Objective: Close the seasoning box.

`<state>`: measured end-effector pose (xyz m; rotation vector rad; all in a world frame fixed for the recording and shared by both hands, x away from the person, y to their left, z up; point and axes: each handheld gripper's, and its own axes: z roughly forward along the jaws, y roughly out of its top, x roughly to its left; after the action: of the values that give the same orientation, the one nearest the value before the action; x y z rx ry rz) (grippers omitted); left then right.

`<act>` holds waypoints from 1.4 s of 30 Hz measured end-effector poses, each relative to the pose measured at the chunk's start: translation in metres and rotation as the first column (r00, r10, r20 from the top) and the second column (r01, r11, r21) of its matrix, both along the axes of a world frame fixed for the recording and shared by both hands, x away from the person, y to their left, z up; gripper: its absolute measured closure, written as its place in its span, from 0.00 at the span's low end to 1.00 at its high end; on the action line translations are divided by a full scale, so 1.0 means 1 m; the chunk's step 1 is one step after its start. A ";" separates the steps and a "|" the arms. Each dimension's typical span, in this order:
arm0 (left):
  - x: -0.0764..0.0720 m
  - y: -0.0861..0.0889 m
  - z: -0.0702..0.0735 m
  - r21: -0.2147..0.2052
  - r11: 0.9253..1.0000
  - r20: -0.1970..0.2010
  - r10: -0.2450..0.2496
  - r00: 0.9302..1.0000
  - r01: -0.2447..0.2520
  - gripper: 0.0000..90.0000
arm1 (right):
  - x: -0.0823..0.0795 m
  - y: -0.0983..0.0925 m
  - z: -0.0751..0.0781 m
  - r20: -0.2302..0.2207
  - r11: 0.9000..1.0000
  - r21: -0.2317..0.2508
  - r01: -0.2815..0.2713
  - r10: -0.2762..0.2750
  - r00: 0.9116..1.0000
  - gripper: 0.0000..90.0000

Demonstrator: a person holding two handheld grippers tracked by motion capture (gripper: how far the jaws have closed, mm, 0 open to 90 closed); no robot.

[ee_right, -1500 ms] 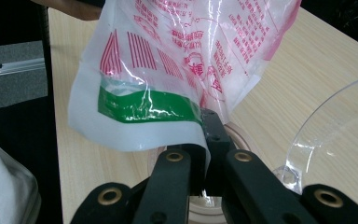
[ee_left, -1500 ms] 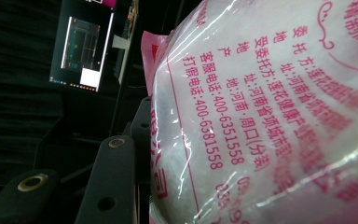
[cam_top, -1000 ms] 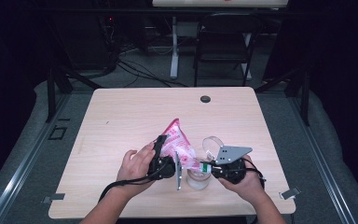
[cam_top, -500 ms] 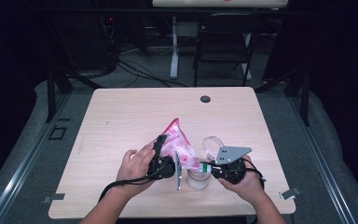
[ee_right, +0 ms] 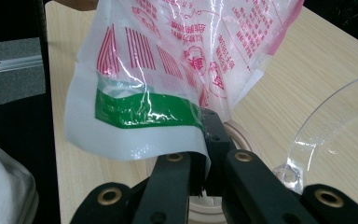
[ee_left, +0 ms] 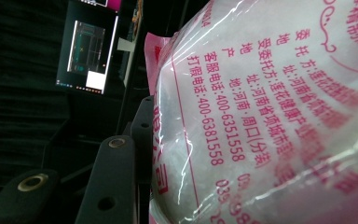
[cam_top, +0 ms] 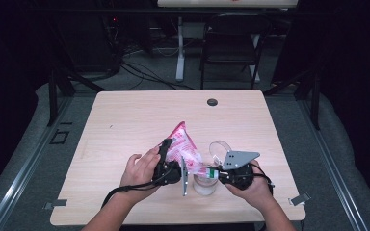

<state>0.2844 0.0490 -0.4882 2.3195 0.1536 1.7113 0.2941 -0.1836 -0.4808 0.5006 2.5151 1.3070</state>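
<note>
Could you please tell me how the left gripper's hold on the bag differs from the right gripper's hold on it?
The left gripper clasps the full, bulging body of the bag with its jaws held fairly wide, while the right gripper pinches the thin, flat green-striped edge with its jaws nearly together. The left gripper holds the raised end; the right gripper holds the low end over the jar. Both grip the same pink and white bag above the table.
</note>
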 end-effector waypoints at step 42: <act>-0.001 0.000 0.002 0.014 1.000 0.011 -0.003 1.000 0.003 0.66 | 0.000 0.001 -0.001 0.002 1.000 -0.008 -0.002 0.002 1.000 1.00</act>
<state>0.2839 0.0487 -0.4859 2.3189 0.1368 1.7287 0.2943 -0.1823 -0.4822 0.4952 2.5189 1.2966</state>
